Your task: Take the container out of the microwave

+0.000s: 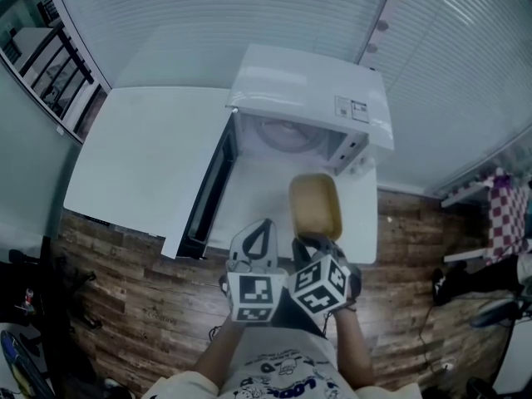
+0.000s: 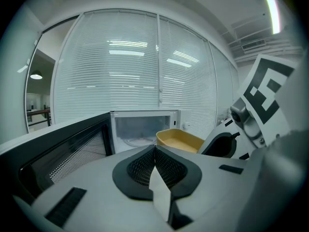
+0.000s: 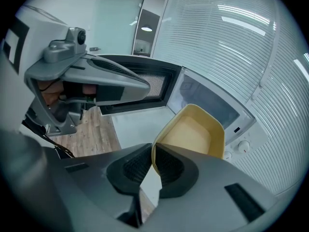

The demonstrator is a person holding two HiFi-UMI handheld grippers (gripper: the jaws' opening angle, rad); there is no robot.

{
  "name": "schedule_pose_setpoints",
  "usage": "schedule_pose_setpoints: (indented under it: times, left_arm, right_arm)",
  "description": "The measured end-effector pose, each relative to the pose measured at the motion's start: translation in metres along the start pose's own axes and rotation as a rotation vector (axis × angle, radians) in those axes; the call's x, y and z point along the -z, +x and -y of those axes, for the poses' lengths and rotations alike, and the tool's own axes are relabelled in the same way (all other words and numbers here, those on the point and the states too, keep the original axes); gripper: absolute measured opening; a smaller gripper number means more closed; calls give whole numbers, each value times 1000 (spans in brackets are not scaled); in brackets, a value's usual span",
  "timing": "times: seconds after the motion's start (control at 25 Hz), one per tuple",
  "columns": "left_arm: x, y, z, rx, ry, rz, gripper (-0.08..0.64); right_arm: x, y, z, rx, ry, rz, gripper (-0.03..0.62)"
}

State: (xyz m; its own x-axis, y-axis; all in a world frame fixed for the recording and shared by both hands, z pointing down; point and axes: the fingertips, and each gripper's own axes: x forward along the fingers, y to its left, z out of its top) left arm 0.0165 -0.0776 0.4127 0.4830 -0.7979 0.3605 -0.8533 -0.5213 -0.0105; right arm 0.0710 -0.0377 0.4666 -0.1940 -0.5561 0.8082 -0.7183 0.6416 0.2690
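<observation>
A yellow container (image 1: 315,204) hangs in front of the open white microwave (image 1: 307,98), above the white table (image 1: 150,148). My right gripper (image 1: 312,241) is shut on the container's near rim; in the right gripper view the pads (image 3: 166,164) pinch the thin yellow wall of the container (image 3: 193,132). My left gripper (image 1: 259,227) hovers just left of it, shut with nothing between its jaws. In the left gripper view its gripper (image 2: 155,149) points toward the microwave (image 2: 142,127), with the container (image 2: 179,140) to the right. The microwave cavity shows only its glass turntable.
The microwave door (image 1: 208,189) swings out to the left, its dark inner side facing the container. The table's front edge lies just under the grippers, with wooden floor (image 1: 133,306) below. Blinds cover the windows behind the microwave.
</observation>
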Motion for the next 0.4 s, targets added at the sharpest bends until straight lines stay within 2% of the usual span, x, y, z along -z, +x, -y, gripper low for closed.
schedule_pose_setpoints:
  times: [0.4]
  left_arm:
    - [-3, 2, 0, 1, 3, 6, 43]
  right_arm:
    - [2, 1, -2, -13, 3, -7, 35]
